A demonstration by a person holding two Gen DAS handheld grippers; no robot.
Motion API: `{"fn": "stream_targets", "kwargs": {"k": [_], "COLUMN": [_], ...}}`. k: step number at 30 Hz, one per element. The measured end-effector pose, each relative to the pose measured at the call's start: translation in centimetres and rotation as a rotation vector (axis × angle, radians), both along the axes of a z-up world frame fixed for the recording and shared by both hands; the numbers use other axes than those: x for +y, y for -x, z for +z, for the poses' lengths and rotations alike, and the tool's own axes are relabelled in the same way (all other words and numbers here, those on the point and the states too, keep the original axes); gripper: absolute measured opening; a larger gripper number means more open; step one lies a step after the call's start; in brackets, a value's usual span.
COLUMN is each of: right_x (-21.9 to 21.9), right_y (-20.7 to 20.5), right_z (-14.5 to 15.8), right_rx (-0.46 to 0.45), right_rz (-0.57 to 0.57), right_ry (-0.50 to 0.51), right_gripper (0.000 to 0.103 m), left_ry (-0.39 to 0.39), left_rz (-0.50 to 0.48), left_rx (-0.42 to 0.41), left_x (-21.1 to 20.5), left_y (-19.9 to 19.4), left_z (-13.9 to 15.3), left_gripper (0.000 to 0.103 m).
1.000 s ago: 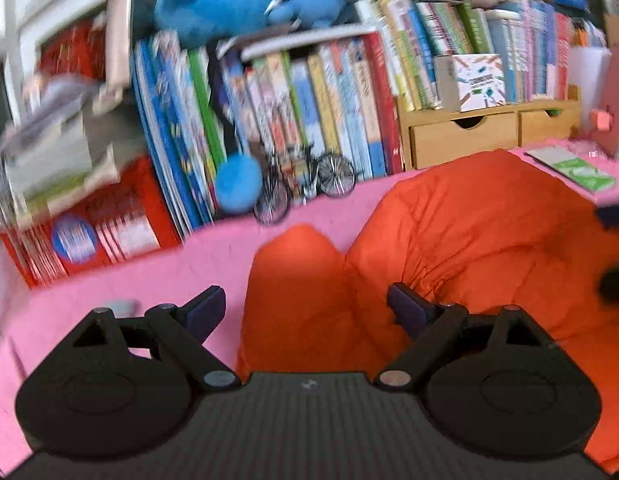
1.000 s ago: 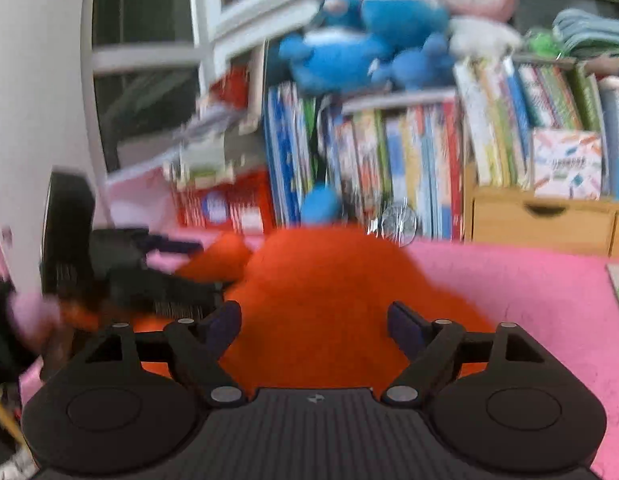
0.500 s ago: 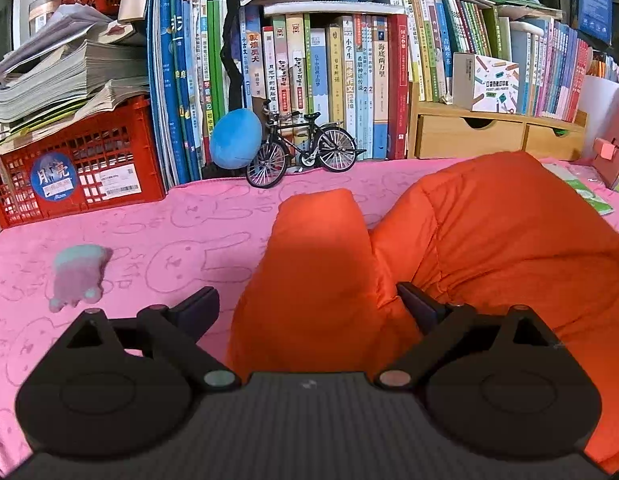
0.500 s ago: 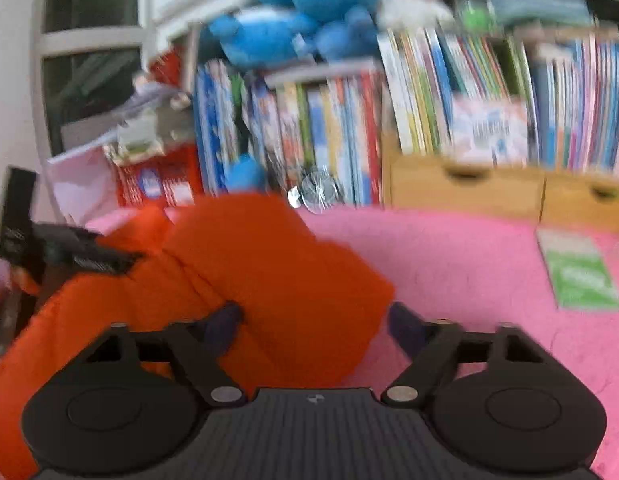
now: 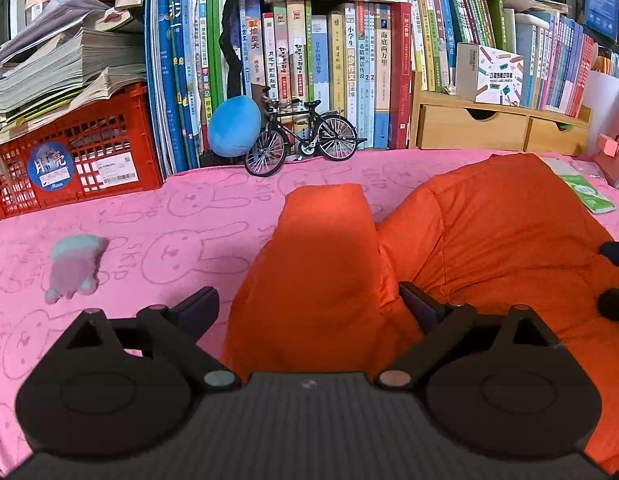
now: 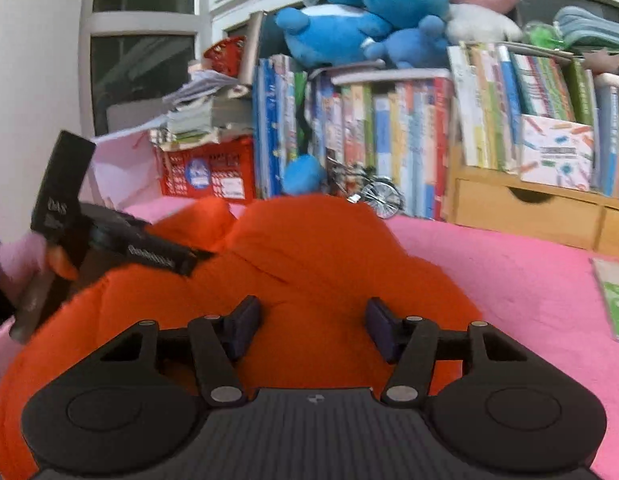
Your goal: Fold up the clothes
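Note:
An orange garment [image 5: 489, 240] lies bunched on the pink bunny-print cover [image 5: 149, 248], with one sleeve [image 5: 321, 248] stretched toward the books. My left gripper [image 5: 309, 306] hangs wide open just over the near end of that sleeve, and its pads are clear of the cloth. From the right wrist view the left gripper [image 6: 129, 240] shows at the left, over the garment's [image 6: 309, 248] far side. My right gripper [image 6: 312, 328] sits low over a bulge of orange cloth. Its jaws are closing with cloth between them, and the pads are not pressing on it.
Books [image 5: 349, 80], a red crate [image 5: 77, 160] and wooden drawers [image 5: 469, 128] line the back edge. A toy bicycle [image 5: 301, 140] and a blue plush ball [image 5: 233, 126] stand before the books. A small plush toy [image 5: 73, 268] lies left, a green booklet [image 5: 585, 192] right.
The right gripper's jaws have narrowed around the orange cloth as it sank slightly toward it. The left wrist view has rolled level and steadied over the sleeve, jaws a touch wider.

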State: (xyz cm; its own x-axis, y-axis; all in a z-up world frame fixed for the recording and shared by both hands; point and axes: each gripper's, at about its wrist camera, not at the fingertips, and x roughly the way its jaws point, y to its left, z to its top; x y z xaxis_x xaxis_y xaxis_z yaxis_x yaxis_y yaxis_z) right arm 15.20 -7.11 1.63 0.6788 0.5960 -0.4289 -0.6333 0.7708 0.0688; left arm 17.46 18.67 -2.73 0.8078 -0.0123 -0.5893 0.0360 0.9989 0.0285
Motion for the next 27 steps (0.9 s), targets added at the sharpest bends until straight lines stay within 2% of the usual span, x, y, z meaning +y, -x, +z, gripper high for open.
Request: {"fn": "stream_targets", "kwargs": {"k": [4, 7, 9, 13, 17, 20, 22, 23, 26, 27], "right_x": [-2.7, -3.8, -3.9, -2.2, 2.5, 5.1, 5.6, 5.1, 1.9, 0.3], "right_y": [-0.3, 0.0, 0.4, 0.2, -2.0, -3.8, -4.7, -4.8, -4.4, -4.0], "right_z": [-0.7, -0.4, 0.5, 2.9, 4.1, 3.3, 1.9, 1.5, 1.8, 2.1], "right_rx": [0.067, 0.087, 0.072, 0.020, 0.006, 0.028, 0.040, 0.052, 0.122, 0.151], "right_rz": [-0.057, -0.081, -0.070, -0.036, -0.014, -0.022, -0.048, -0.055, -0.108, -0.131], "right_ry": [0.000, -0.045, -0.091, -0.156, -0.143, -0.092, -0.023, -0.022, -0.135, -0.204], "right_gripper": [0.063, 0.063, 0.057, 0.057, 0.057, 0.057, 0.056, 0.057, 0.059, 0.071], "left_ry": [0.012, 0.016, 0.021, 0.037, 0.055, 0.087, 0.117, 0.126, 0.120, 0.119], "left_rz": [0.001, 0.005, 0.008, 0.013, 0.018, 0.022, 0.024, 0.024, 0.027, 0.028], "left_rx": [0.000, 0.004, 0.007, 0.015, 0.022, 0.034, 0.042, 0.044, 0.033, 0.029], "left_x": [0.1, 0.2, 0.3, 0.5, 0.7, 1.2, 1.5, 1.6, 1.4, 1.4], "left_y": [0.0, -0.1, -0.1, -0.2, -0.3, -0.4, -0.5, -0.6, -0.4, -0.3], "left_z": [-0.2, -0.3, -0.4, -0.5, -0.6, -0.8, -0.9, -1.0, -1.0, -1.0], "left_gripper": [0.098, 0.098, 0.098, 0.099, 0.099, 0.100, 0.100, 0.100, 0.100, 0.100]}}
